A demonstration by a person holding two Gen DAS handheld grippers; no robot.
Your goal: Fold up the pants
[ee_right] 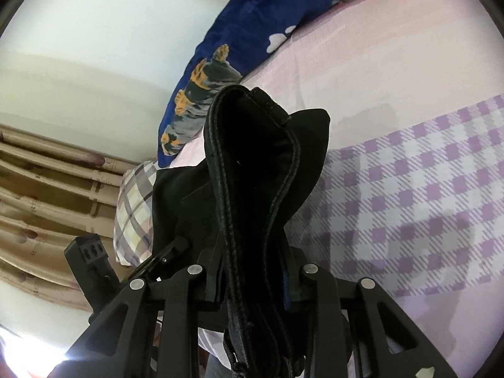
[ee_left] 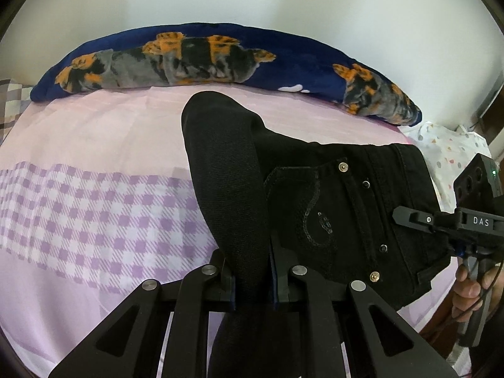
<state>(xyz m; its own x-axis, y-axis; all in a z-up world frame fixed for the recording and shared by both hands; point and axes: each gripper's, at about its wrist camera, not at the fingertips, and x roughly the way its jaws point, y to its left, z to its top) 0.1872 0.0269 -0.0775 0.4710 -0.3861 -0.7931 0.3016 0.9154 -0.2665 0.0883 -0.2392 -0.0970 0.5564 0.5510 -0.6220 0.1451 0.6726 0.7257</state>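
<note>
The black pants (ee_left: 315,195) hang partly lifted over the bed (ee_left: 94,208), near its far edge where a blue patterned blanket (ee_left: 220,56) lies rolled along the wall side. The left gripper (ee_left: 252,280) has its jaws clamped on a thick fold of dark fabric, seemingly a leg end, which rises in a hump out of the grip toward the blanket. The right gripper (ee_right: 252,286) has its jaws clamped on a stitched, doubled band of the pants, probably the waistband, which loops up ahead of it. From the left wrist view the pocket side with its rivets and sequin trim spreads flat toward the bed's right edge, where the right gripper also shows with a hand (ee_left: 472,286) on its handle. A checked pillow (ee_right: 135,208) sits at a far corner of the bed, just beyond the pants in the right wrist view. As a judgement, the fold is under way but unfinished: the garment looks already doubled lengthwise, leg on leg, and both ends are gathered and raised, as if being brought over for a crosswise fold. What is left is to lay the lifted ends down on the striped and checked sheet, line up the edges, release both grips and smooth the stack, perhaps with one more fold.
</note>
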